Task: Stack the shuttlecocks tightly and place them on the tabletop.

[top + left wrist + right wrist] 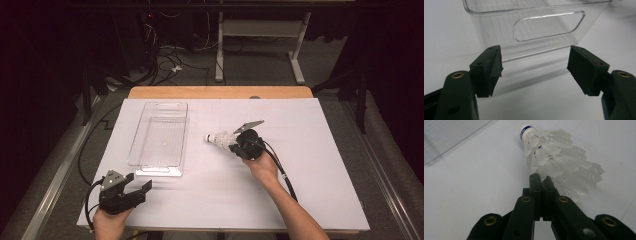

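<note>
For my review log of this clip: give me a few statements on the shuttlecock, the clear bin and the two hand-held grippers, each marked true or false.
1. The right hand-held gripper is shut on the shuttlecock. True.
2. The shuttlecock lies inside the clear bin. False: it is outside the bin, to its right in the high view.
3. The left hand-held gripper is open with nothing between its jaws. True.
4. The left hand-held gripper clamps the bin's handle cut-out. False: it sits short of the bin, apart from it.
5. The clear bin holds nothing. True.
</note>
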### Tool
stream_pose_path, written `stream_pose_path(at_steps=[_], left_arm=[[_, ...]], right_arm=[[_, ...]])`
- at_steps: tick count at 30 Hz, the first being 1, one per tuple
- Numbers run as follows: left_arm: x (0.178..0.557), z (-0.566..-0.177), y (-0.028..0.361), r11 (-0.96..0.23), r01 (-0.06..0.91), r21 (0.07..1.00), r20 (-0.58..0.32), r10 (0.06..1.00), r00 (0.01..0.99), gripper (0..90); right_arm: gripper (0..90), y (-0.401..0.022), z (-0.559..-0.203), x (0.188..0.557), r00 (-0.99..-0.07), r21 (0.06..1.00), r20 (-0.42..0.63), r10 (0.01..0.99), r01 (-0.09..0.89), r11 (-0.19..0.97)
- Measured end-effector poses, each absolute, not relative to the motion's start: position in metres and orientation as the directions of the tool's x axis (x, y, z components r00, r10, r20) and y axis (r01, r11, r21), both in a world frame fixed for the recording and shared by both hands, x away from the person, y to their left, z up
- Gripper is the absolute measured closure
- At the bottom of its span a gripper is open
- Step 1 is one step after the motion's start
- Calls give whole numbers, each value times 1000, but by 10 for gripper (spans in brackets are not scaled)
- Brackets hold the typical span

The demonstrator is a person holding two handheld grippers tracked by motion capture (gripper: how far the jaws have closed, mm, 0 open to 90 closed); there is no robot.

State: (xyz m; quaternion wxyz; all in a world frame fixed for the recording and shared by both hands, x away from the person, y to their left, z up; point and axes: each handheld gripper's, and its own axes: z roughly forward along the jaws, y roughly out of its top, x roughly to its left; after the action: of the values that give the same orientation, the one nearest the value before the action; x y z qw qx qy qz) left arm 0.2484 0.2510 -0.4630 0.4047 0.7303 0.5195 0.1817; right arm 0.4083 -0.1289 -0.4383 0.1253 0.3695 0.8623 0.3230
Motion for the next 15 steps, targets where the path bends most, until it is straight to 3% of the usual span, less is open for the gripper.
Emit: stream_pose_path(at_steps=[15], left_arm=[[249, -463, 251, -136, 613, 778, -154, 905, 396, 291]], right_arm=[[900, -130, -442, 412, -687, 655, 27, 726, 561, 506]])
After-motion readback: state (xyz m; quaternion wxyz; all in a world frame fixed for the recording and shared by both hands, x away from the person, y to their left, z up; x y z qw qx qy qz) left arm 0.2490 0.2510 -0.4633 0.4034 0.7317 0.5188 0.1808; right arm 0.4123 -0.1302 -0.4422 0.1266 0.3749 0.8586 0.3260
